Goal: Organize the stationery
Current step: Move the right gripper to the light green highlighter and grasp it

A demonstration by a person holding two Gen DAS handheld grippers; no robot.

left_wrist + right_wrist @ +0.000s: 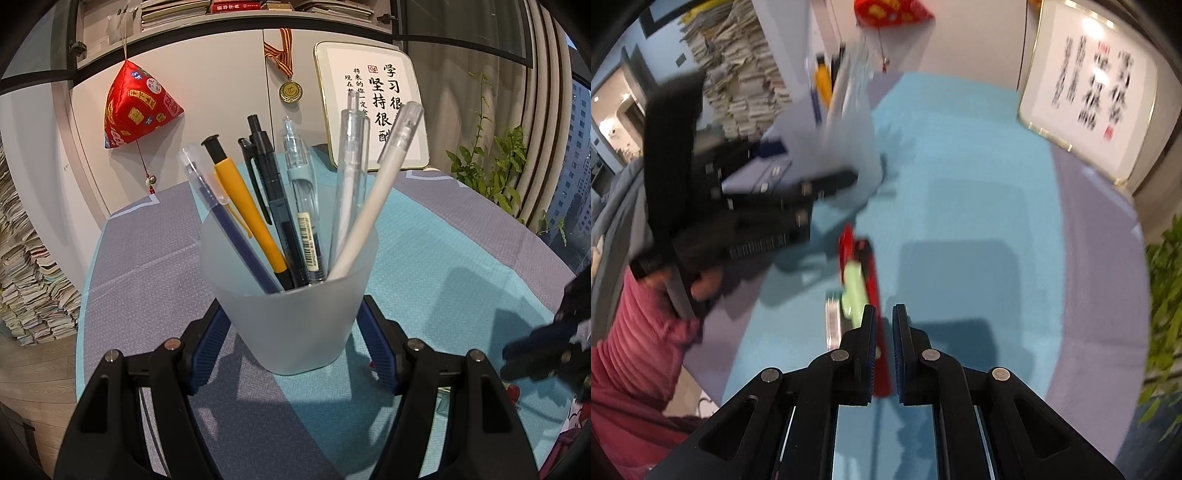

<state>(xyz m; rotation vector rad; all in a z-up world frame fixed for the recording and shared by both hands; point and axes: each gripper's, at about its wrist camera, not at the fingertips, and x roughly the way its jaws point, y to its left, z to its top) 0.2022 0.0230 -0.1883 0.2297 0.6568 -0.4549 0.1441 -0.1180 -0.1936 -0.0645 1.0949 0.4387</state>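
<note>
Your left gripper (295,332) clamps its blue pads against both sides of the frosted translucent plastic cup (291,295) at the centre of the left wrist frame, standing upright on the blue and lilac tablecloth (443,240) with seven pens (295,206) fanned inside; your right gripper (884,325) hangs low-centre in its blurred view, jaws closed and empty, above a red pen-like item (875,288) lying on the cloth.

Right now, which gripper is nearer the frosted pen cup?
Left. The left gripper clamps the frosted pen cup; the right gripper hangs apart over the red pen.
</note>
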